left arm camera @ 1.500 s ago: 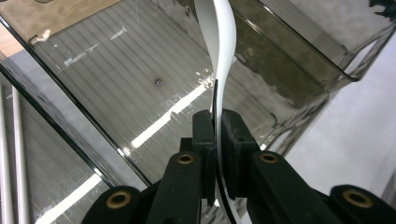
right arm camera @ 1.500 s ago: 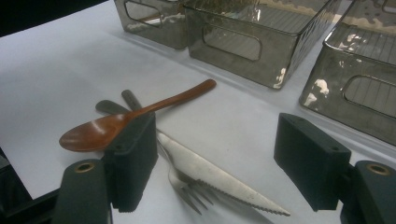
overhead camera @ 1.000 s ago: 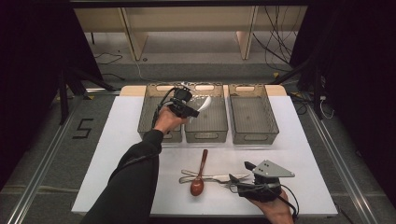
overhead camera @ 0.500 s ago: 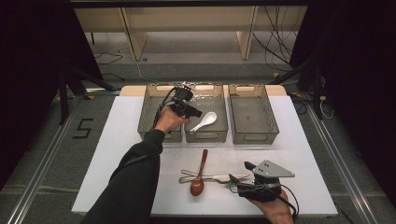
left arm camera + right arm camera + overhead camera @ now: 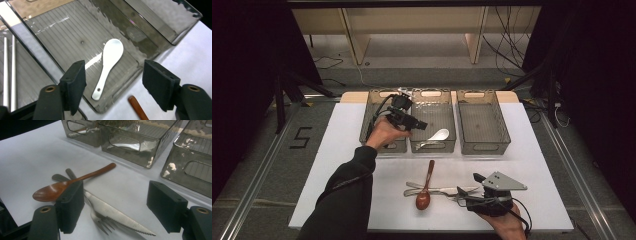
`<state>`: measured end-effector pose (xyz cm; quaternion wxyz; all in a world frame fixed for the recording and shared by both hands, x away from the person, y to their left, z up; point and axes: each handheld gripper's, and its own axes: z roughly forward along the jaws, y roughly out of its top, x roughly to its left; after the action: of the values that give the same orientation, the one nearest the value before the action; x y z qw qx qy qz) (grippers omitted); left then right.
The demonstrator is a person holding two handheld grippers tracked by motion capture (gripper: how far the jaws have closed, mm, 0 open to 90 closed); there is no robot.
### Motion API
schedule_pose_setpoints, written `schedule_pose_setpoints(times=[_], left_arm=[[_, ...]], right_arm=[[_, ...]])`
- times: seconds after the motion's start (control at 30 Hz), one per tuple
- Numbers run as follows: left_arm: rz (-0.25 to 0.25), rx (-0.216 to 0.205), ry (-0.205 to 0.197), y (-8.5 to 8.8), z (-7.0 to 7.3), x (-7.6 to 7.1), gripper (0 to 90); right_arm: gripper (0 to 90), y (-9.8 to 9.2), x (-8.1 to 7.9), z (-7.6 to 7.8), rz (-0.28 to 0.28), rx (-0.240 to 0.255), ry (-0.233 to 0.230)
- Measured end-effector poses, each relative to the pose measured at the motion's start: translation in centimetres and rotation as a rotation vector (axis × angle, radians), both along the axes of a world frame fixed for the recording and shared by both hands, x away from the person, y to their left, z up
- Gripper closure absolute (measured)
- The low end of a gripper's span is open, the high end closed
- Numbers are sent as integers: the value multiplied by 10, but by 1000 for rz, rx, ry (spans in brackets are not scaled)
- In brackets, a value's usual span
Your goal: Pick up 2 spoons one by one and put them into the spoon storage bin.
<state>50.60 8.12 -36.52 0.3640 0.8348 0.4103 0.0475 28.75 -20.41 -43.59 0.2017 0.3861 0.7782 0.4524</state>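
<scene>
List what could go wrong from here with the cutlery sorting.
1. The wooden spoon lies across the knife and fork; lifting either metal piece first could drag or flip the spoon.
2. The right claw sits open close over the knife and fork, so it may pinch both at once.
3. The left claw, its jaws just opened, hangs low over the white spoon in the middle bin; pulling back carelessly could clip the bin wall.

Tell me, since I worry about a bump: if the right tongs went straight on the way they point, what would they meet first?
Most likely the knife and fork lying between the open right tongs; depth is hard to judge.
</scene>
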Motion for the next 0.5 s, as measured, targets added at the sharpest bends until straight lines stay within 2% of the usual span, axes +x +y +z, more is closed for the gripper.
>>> schedule_pose_setpoints(times=[0.07,0.17,0.27,0.5], left_arm=[[8,-11,3,4,0,-6,332],[17,10,4,10,-2,-15,319],[24,5,9,14,-4,-24,311],[30,7,37,16,-17,-46,295]], right_arm=[[308,0,0,0,0,-2,0],[308,1,0,0,-1,-2,2],[308,1,0,0,0,-3,1],[308,1,-1,0,-2,-5,-1]])
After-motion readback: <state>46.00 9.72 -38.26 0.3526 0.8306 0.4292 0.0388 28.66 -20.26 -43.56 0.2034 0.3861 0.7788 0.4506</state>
